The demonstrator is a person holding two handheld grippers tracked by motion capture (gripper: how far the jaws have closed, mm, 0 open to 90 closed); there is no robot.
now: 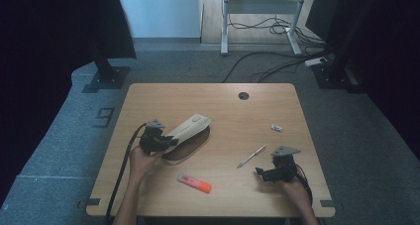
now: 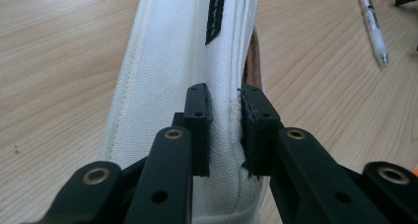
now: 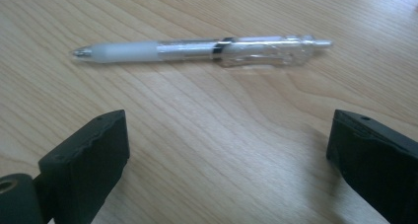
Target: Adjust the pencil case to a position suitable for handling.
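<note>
Two grippers observed. Left gripper (image 2: 226,130) pinches the edge of a white canvas pouch (image 2: 187,61), lifting its flap off the table (image 1: 233,116). Right gripper (image 3: 226,155) stands spread wide, apart from a clear pen (image 3: 202,50) lying just ahead. Orange highlighter (image 1: 194,183) lies between both hands.

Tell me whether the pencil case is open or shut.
Open: the left gripper lifts the pencil case flap, baring its dark inside.
</note>
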